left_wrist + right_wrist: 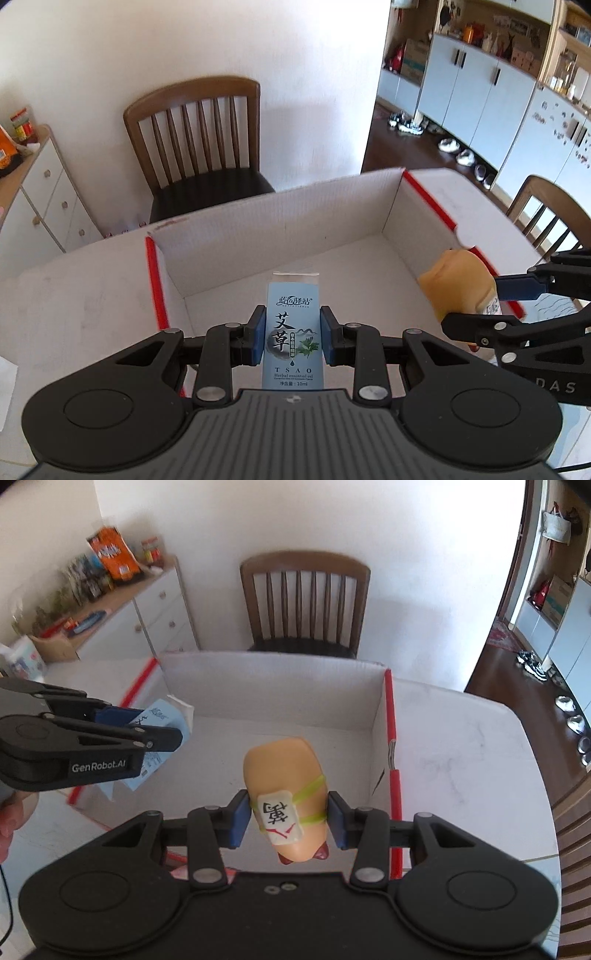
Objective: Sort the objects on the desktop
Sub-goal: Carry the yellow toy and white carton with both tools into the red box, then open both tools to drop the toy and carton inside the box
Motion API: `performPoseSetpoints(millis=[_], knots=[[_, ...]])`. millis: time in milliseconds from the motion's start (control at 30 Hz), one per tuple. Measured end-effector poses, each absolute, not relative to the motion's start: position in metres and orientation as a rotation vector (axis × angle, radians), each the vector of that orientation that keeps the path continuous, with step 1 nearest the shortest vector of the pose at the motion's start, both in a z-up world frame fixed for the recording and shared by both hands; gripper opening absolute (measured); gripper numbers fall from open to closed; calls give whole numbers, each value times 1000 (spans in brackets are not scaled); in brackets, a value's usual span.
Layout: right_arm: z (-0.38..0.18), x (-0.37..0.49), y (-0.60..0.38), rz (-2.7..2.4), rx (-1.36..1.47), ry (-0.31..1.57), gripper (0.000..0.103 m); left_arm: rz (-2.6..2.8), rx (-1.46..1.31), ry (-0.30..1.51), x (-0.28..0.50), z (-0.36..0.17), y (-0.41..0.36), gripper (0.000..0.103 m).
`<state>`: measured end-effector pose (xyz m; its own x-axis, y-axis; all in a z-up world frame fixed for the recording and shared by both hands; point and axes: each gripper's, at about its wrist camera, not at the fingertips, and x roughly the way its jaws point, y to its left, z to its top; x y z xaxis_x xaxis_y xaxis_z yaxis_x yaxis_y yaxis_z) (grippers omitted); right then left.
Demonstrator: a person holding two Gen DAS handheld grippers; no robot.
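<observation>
My left gripper (292, 334) is shut on a light blue herbal oil box (291, 317), held upright over the near edge of the open white cardboard box (280, 218). My right gripper (290, 818) is shut on a tan toy figure (284, 775) that has a mahjong tile strapped on with green bands. The toy hangs above the box's inside floor. In the left wrist view the toy (456, 278) and right gripper (517, 302) sit at the right, over the box's right wall. In the right wrist view the left gripper (147, 725) with the oil box (155, 738) is at the left.
The cardboard box has red tape strips (155, 280) along its side flaps and rests on a white marble table (461, 746). A wooden chair (199, 144) stands behind the table. A white drawer cabinet (147, 616) with snacks is at the far left. Another chair (546, 214) is at the right.
</observation>
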<state>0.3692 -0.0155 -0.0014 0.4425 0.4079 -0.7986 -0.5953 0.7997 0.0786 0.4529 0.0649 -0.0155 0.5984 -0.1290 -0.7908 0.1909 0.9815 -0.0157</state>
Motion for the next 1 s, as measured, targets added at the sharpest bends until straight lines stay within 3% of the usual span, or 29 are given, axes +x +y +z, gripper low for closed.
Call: performPoseSetpoints(millis=[500,1000], knots=[[-56,398,9,582,-259,1051,42,-171,122,1033,494,-76,53,28],[-78,402,15,570,-295,1141,43,-176,72,1196,519,-101,54,28]])
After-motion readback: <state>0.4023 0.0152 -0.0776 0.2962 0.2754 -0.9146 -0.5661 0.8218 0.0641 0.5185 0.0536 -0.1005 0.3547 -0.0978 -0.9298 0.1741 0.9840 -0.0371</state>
